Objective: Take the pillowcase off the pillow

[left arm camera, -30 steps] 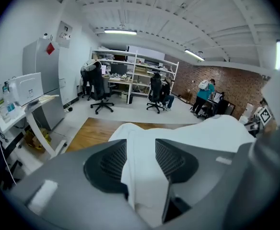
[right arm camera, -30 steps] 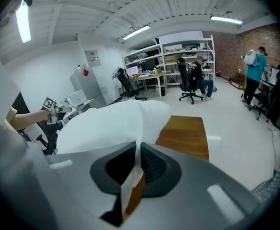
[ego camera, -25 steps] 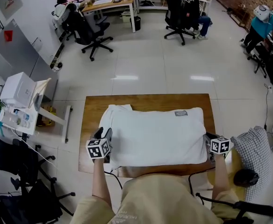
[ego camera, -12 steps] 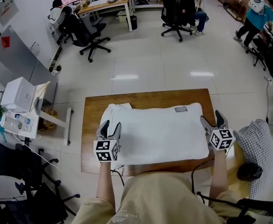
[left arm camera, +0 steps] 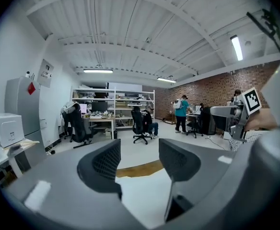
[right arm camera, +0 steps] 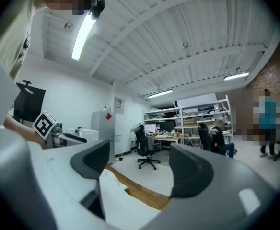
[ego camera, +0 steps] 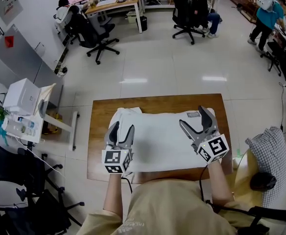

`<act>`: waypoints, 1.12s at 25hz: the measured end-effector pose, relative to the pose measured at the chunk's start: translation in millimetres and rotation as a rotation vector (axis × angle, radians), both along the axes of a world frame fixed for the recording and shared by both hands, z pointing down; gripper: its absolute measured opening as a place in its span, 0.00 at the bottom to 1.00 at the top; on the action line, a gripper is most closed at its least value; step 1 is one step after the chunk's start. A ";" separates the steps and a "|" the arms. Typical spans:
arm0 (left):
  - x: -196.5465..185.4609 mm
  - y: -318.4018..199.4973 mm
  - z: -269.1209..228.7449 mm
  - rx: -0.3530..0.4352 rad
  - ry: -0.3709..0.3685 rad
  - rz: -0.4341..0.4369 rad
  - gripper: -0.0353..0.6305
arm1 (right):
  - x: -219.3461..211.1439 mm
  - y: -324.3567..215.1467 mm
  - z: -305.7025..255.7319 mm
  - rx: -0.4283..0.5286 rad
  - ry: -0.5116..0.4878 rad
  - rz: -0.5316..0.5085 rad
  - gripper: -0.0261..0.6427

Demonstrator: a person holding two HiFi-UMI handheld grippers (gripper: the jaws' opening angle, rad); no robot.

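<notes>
Both grippers are up off the pillow's ends compared with a second ago and now hang over it. The left gripper (ego camera: 122, 131) sits above the left end and the right gripper (ego camera: 194, 119) above the right end, near the sewn label (ego camera: 192, 114).

Left jaws have just been opening: moderate gap, nothing in it, only table (ego camera: 99, 131) and white cloth beyond. Right jaws have just been opening too: spread wide, empty.

The pillow (ego camera: 157, 141) lies lengthwise across the table's middle, pillowcase (ego camera: 148, 153) still fully on.

My read: they let go to re-grip, probably hunting for the open end.

Hard to tell:
- Which end is open. A loose fold (ego camera: 126, 112) at the far-left corner hints left, not certain.
- The pillow's near edge is masked by the grippers and the person's torso.

A checked cushion (ego camera: 268, 151) sits off to the right, clear of the table.
</notes>
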State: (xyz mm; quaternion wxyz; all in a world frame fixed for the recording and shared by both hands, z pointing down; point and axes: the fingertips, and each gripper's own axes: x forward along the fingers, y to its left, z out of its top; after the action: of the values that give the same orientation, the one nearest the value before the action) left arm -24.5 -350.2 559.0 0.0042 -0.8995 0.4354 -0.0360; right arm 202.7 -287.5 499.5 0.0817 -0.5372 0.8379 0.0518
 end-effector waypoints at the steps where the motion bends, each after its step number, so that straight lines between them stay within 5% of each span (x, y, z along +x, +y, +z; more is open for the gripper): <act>1: -1.1 2.8 -0.8 0.006 -0.001 0.000 0.39 | -14.2 -0.3 -0.6 0.004 0.015 -0.030 0.60; 9: -29.2 13.6 17.1 -0.005 -0.010 -0.048 0.39 | -130.8 -14.0 40.2 -0.094 0.251 -0.348 0.60; 16: -73.0 17.7 53.8 -0.045 -0.034 -0.157 0.39 | -220.3 -31.1 142.6 -0.312 0.554 -0.641 0.60; 21: -118.6 31.8 114.6 -0.128 -0.061 -0.243 0.39 | -273.8 -22.9 229.0 -0.498 0.756 -0.808 0.59; 24: -140.8 37.1 166.9 -0.212 -0.098 -0.281 0.39 | -290.2 -10.7 267.9 -0.569 0.877 -0.906 0.44; 28: -169.9 46.1 223.9 -0.327 -0.115 -0.317 0.39 | -298.5 -5.1 326.1 -0.655 1.129 -0.952 0.44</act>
State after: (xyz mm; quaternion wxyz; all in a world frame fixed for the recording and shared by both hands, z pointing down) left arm -194.4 -304.1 782.9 -0.1224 -0.8050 0.5588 -0.1573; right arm -95.8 -292.7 825.7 -0.5021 -0.0121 0.8643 0.0267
